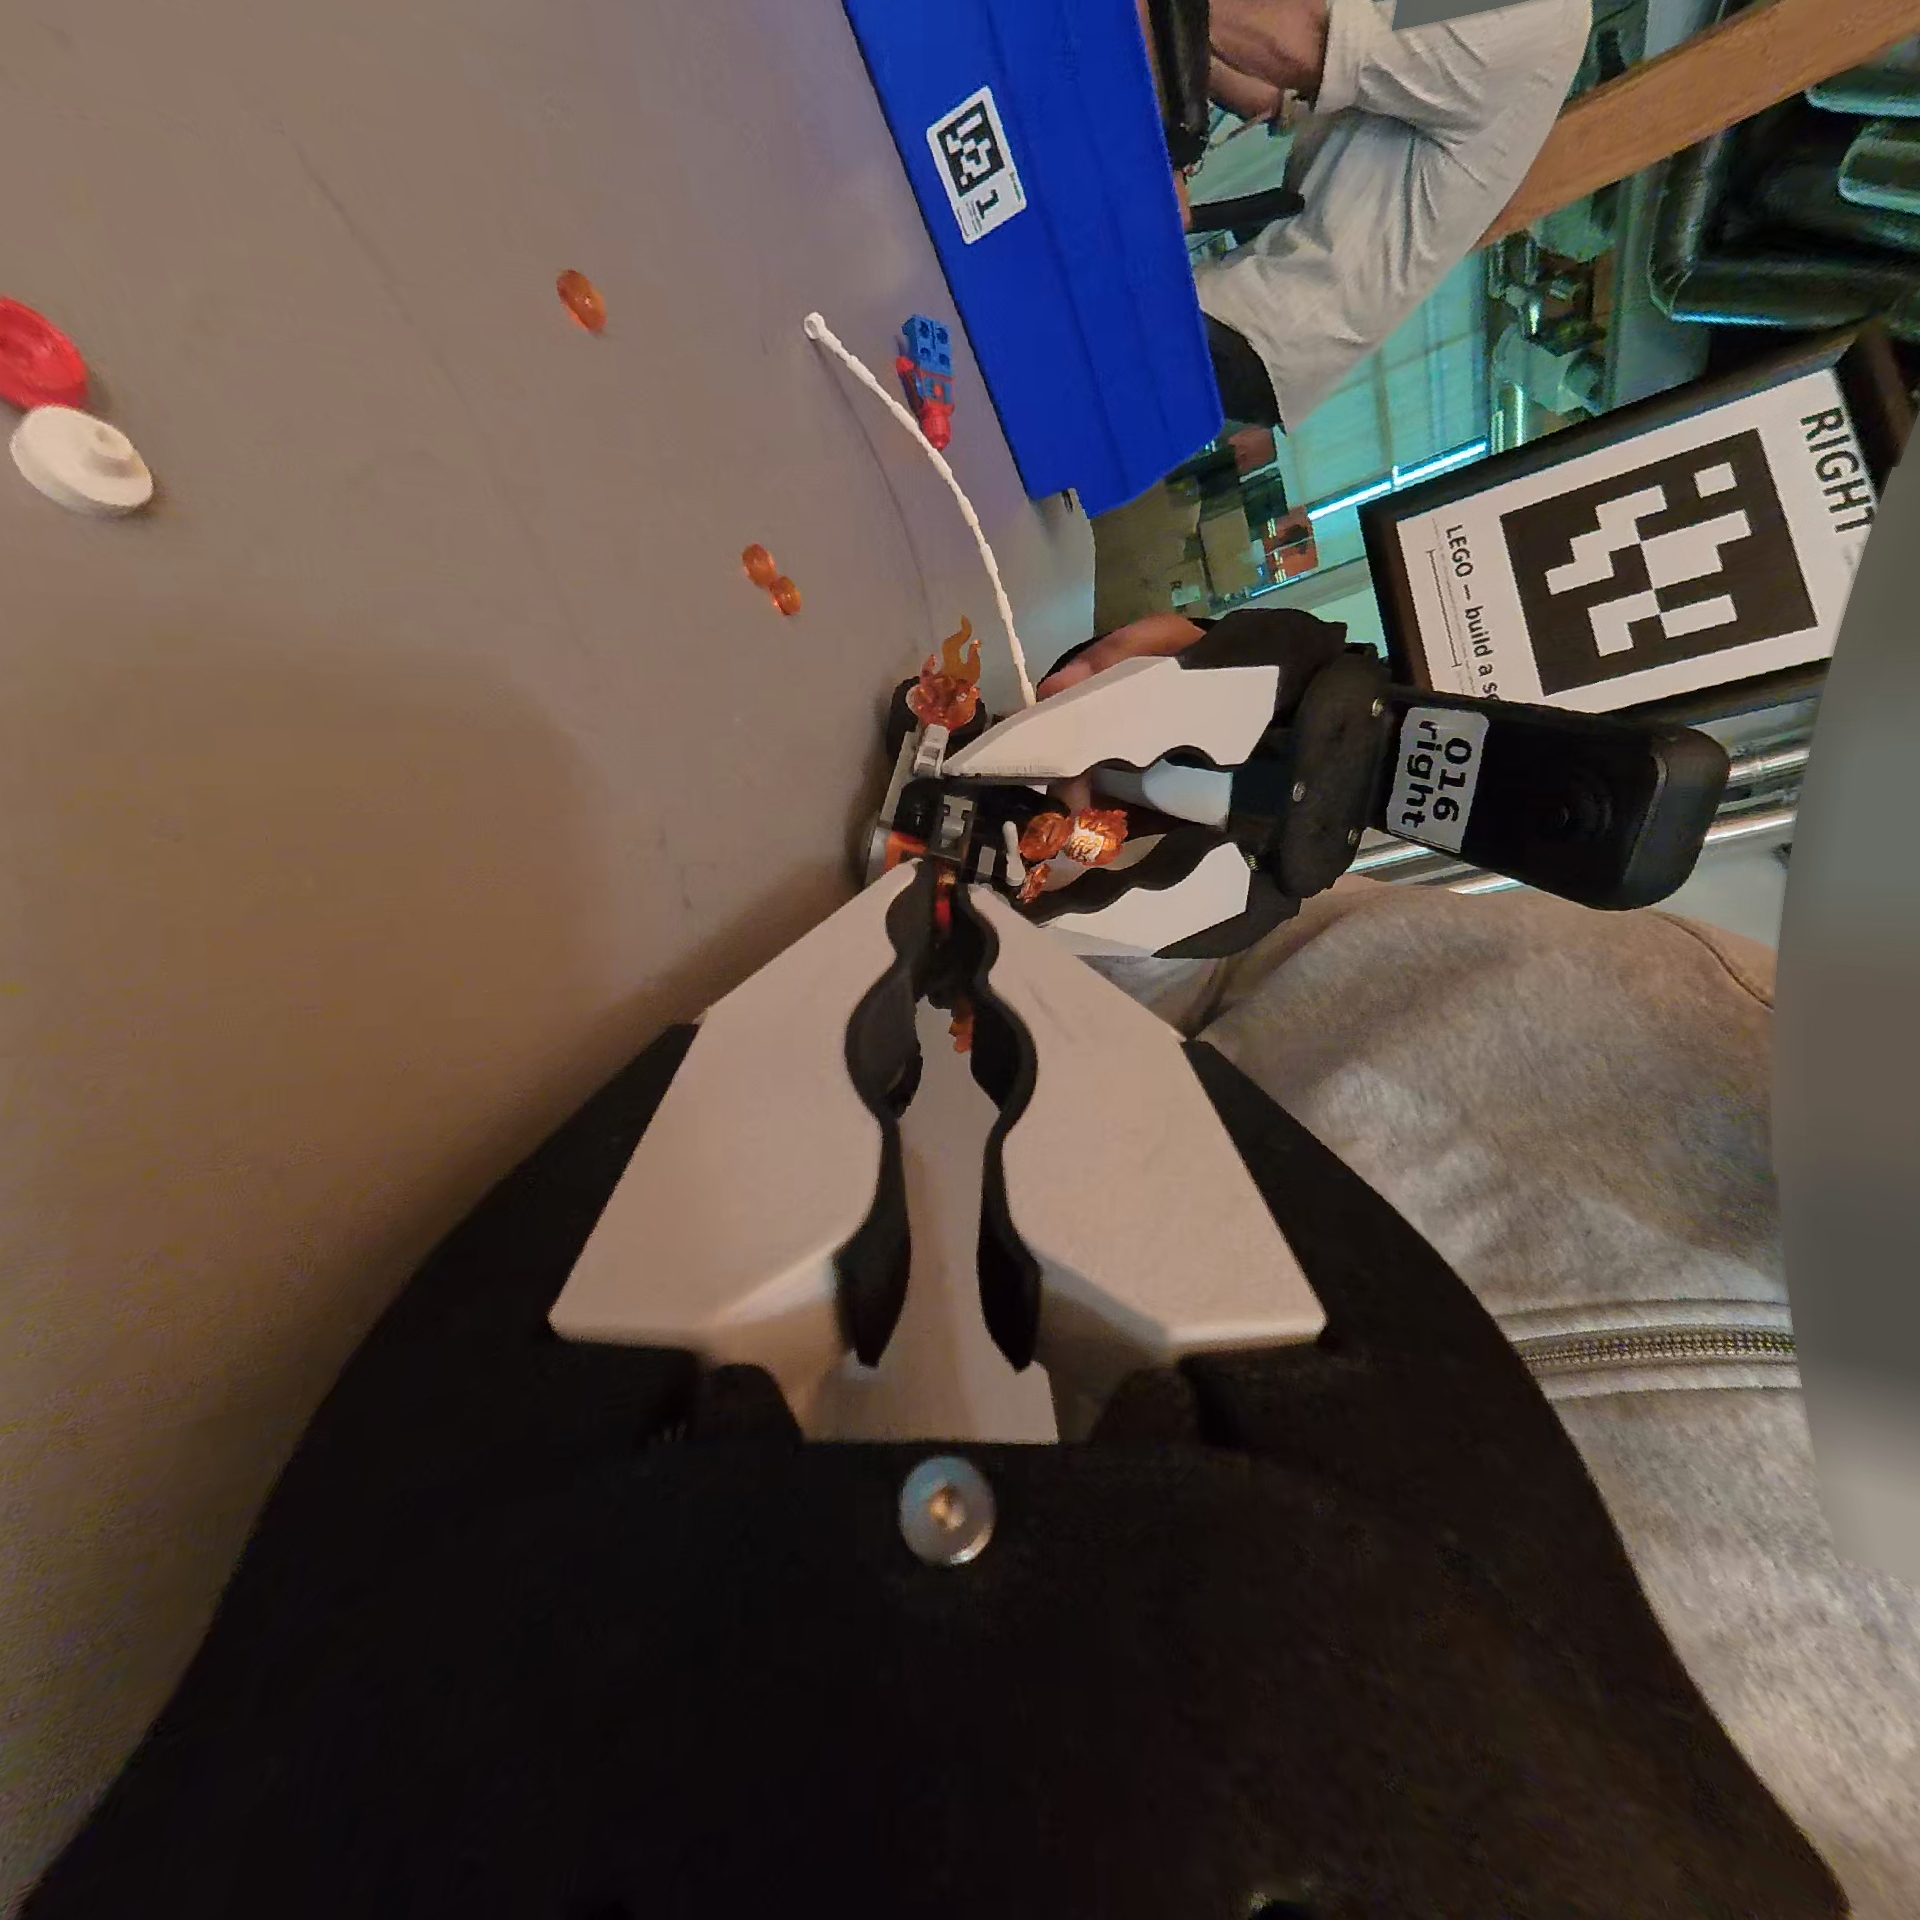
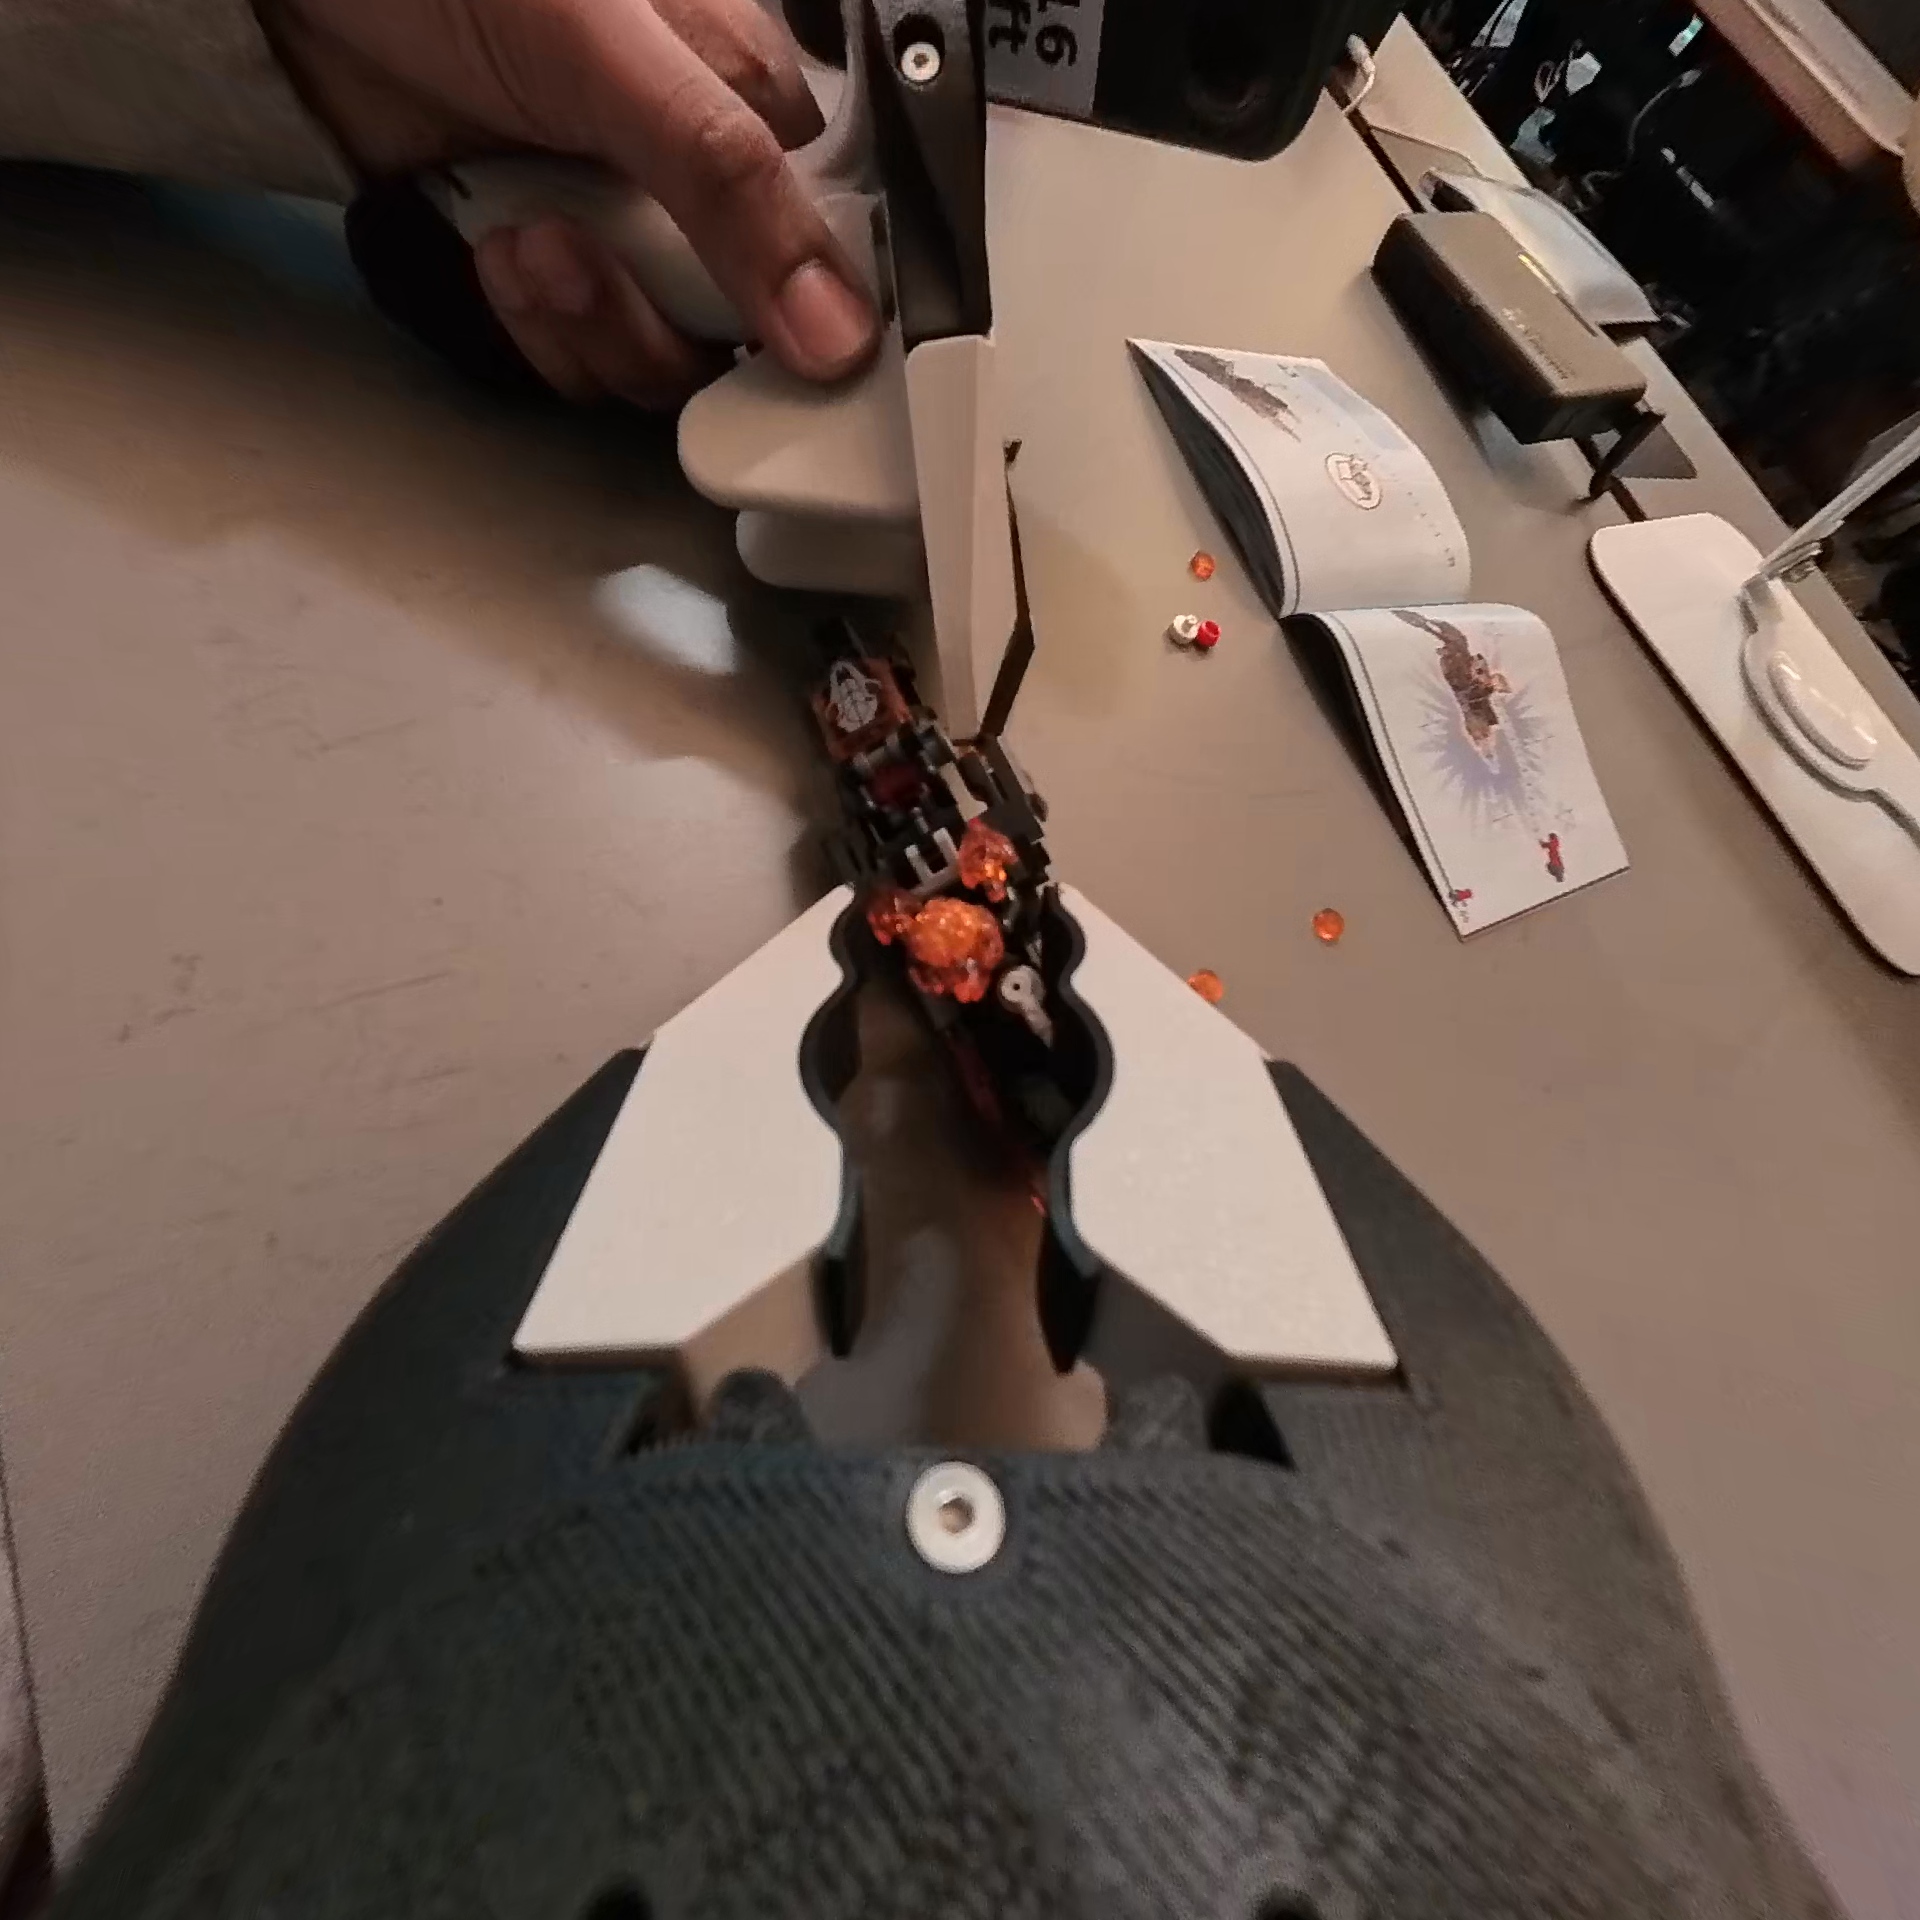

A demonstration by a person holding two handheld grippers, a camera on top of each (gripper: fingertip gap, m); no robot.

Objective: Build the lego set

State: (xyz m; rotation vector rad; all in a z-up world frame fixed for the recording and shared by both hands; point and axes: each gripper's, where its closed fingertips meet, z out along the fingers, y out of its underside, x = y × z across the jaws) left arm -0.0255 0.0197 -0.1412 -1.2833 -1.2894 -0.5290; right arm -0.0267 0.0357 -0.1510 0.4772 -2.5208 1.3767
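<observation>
You hold a mostly built black-and-grey brick vehicle with clear orange flame pieces (image 2: 940,831) just above the grey desk (image 2: 312,831), both left tongs (image 1: 940,894) and right tongs (image 2: 961,935) clamped on it, while loose orange studs (image 1: 771,578) remain and printed labels mark both tools.

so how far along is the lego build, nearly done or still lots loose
Done: a black and grey lego vehicle with translucent orange flame pieces is largely assembled. In hand: the left gripper and right gripper are both shut on it. Left: small translucent orange round studs, a white round dish piece, a red round dish piece and a blue and red minifigure lie loose on the grey table; the open instruction booklet lies beside them.
</observation>
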